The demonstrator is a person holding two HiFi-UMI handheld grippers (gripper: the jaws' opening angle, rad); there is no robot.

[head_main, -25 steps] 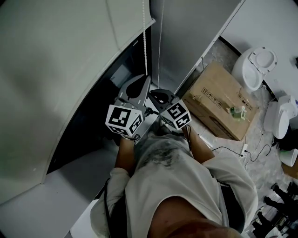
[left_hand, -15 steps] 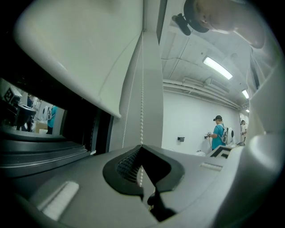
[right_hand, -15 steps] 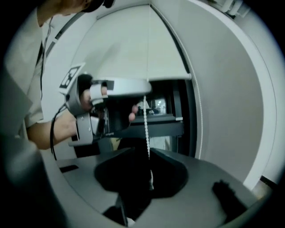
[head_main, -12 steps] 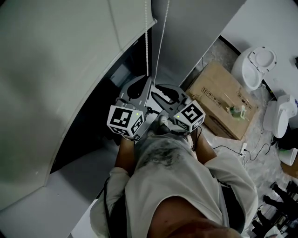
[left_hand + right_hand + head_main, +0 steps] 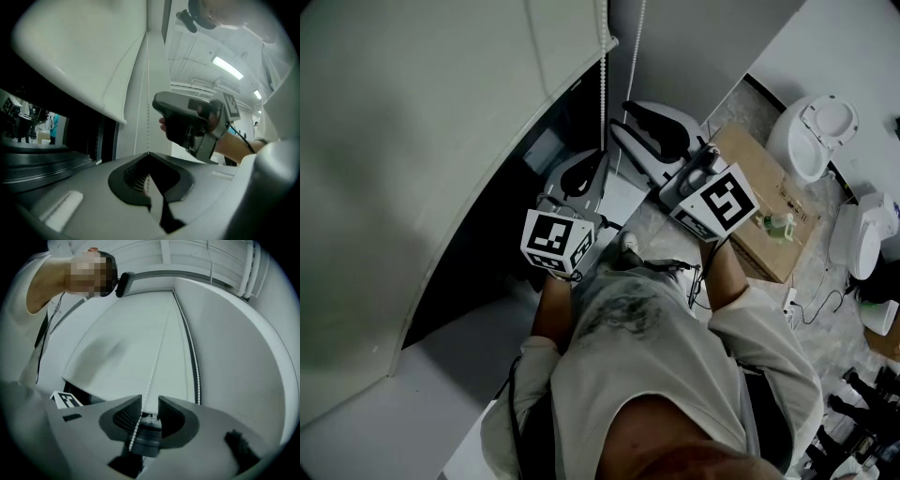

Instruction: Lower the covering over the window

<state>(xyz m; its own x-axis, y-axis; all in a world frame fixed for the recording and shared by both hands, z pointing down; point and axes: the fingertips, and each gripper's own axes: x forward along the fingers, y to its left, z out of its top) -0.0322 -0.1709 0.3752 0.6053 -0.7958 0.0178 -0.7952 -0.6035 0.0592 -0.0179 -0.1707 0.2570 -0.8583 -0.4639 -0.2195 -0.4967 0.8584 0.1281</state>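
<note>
A white roller blind (image 5: 441, 141) covers the upper part of a dark window; its bottom bar (image 5: 93, 96) hangs above the sill. A white bead chain (image 5: 602, 94) drops beside it. My left gripper (image 5: 598, 157) points level, and its jaws are shut on the bead chain (image 5: 148, 93), which rises straight from the tips. The left gripper (image 5: 149, 154) has the right gripper's body (image 5: 187, 122) just beyond it. My right gripper (image 5: 623, 117) is higher up and tilted upward. In its own view the right gripper (image 5: 150, 401) stands open, with one chain strand (image 5: 159, 348) passing loosely between its fingers. A second strand (image 5: 194, 366) runs to the right.
The dark window opening (image 5: 506, 216) and a white sill (image 5: 441, 366) lie lower left. A cardboard box (image 5: 759, 216) with a small bottle on it sits on the floor to the right, near a toilet (image 5: 816, 131). Cables trail across the floor (image 5: 787, 300).
My right gripper has risen from beside the left gripper to well above it, along the chain, and tilted upward. The left gripper has stayed in place on the chain.
</note>
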